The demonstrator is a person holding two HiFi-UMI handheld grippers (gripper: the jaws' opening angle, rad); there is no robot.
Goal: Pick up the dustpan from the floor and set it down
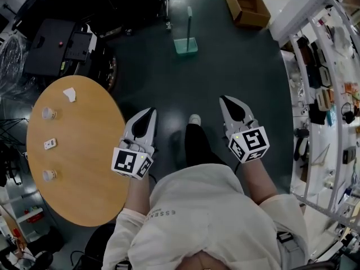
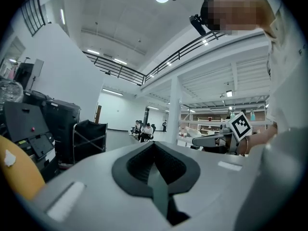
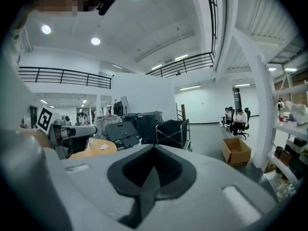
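Note:
The dustpan is pale green with an upright handle and stands on the dark floor well ahead of me. My left gripper and right gripper are held side by side at waist height, both pointing forward toward it and far short of it. Both have their jaws together with nothing between them. The left gripper view shows its closed tips and, off to the side, the right gripper. In the right gripper view its tips are shut too. Neither gripper view shows the dustpan.
A round wooden table with small cups and a paper scrap lies close on my left. Black equipment stands beyond it. A cardboard box sits on the floor far right of the dustpan. Shelving lines the right side.

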